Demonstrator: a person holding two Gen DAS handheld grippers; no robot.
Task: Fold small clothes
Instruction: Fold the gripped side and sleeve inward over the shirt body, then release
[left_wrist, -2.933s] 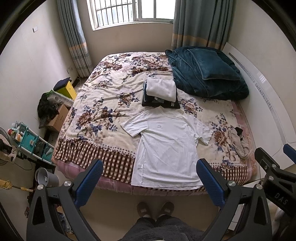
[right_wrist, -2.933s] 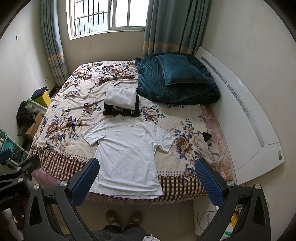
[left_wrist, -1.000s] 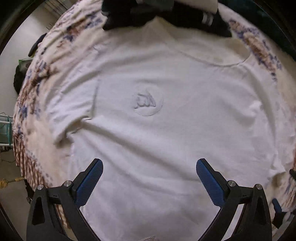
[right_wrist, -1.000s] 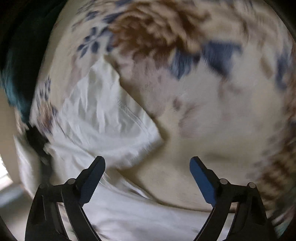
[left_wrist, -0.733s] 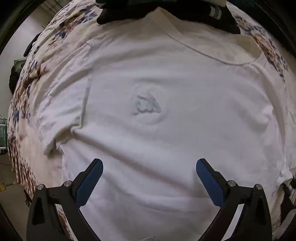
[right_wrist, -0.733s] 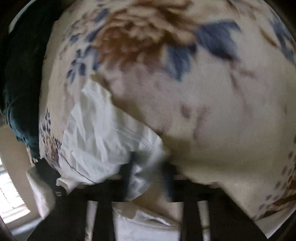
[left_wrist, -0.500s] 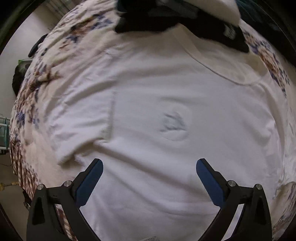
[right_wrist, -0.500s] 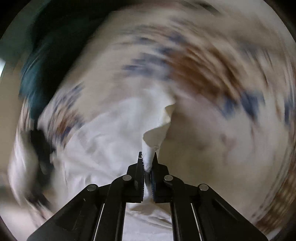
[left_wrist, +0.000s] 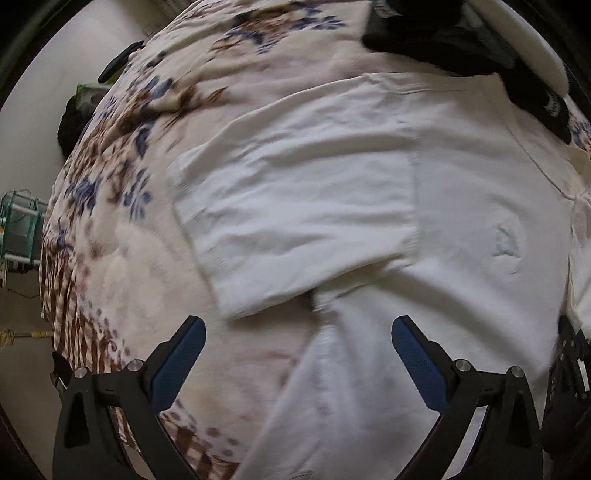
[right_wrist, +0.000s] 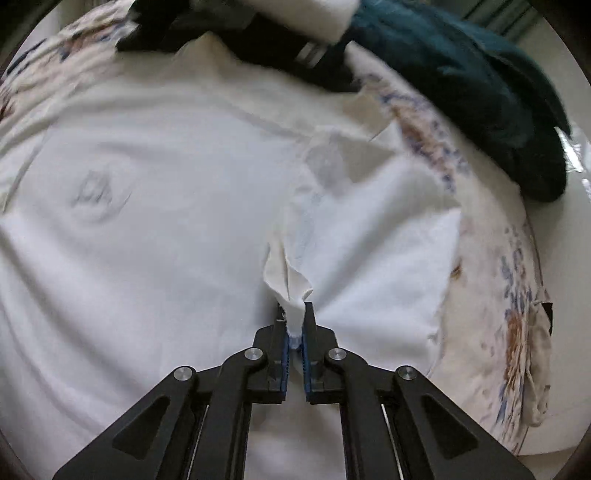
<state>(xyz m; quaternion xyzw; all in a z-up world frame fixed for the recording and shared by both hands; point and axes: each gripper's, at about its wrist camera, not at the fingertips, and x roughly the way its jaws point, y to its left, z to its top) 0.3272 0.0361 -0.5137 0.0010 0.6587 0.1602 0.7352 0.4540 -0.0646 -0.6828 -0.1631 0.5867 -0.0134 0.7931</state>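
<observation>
Sleeve fold is being made: the right gripper (right_wrist: 294, 325) is pinching the sleeve edge of the white T-shirt (right_wrist: 155, 236), which is spread ahead of the jaws. Left gripper (left_wrist: 297, 354) is being held wide open over the other sleeve (left_wrist: 295, 206). Next, probably, laying inward. Dark folded pile (right_wrist: 280, 40) beyond the collar is crowding.

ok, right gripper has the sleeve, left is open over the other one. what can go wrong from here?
1. The right gripper pinches only a small tip of the sleeve; it may slip out mid-fold.
2. The left gripper is open above the other sleeve and could grab the bedspread too.
</observation>
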